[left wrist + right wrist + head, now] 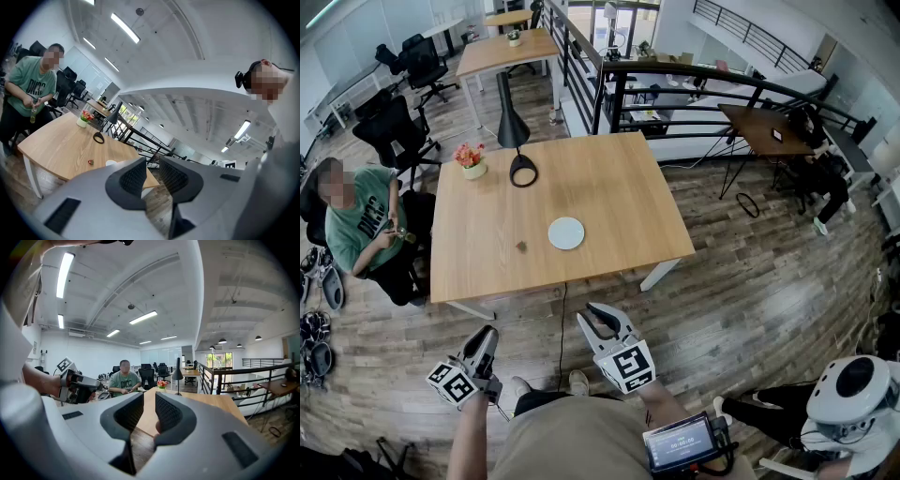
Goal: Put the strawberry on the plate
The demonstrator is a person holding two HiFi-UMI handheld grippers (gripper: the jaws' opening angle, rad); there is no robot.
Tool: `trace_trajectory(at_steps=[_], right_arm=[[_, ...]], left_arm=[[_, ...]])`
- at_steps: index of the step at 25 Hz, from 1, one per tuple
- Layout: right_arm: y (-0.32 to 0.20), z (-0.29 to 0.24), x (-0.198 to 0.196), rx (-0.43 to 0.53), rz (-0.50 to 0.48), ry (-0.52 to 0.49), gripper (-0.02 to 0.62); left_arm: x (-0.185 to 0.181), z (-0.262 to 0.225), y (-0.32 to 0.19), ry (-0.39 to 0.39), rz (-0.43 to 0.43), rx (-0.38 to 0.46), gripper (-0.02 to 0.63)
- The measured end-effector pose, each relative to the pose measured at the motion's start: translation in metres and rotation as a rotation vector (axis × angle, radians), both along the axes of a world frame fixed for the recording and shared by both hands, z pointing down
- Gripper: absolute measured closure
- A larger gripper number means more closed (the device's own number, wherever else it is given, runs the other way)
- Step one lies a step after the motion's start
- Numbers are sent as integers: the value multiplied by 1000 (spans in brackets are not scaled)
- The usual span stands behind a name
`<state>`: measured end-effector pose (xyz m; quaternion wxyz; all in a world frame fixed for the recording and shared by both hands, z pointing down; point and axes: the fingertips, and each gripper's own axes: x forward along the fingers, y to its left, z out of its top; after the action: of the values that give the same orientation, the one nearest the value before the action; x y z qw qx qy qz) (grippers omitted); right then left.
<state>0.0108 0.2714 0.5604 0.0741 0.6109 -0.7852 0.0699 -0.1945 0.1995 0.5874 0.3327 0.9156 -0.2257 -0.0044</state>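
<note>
A small strawberry (521,247) lies on the wooden table (609,187), a short way left of a round white plate (566,232). In the left gripper view the strawberry (90,162) and the plate's edge (111,162) show just beyond the jaws. Both grippers hang in front of the table's near edge, well short of the strawberry. My left gripper (485,336) (152,164) is shut with nothing in it. My right gripper (600,317) (149,401) is shut and empty too, pointing across the table. The right gripper view also catches the left gripper (77,385) at its left.
A black desk lamp (517,141) and a pot of flowers (472,161) stand at the table's far left. A person in a green shirt (356,225) sits at the left side. A black railing (694,80) runs behind; office chairs (394,131) stand at back left.
</note>
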Motion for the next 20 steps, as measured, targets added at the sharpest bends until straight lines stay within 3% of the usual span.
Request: trace_trajectory(at_steps=[9, 20], right_arm=[[8, -6, 0, 23, -35, -100, 511], [11, 29, -13, -33, -32, -115, 509]], left_arm=[[1, -2, 9, -2, -8, -4, 518], [-30, 20, 18, -44, -31, -23, 517]])
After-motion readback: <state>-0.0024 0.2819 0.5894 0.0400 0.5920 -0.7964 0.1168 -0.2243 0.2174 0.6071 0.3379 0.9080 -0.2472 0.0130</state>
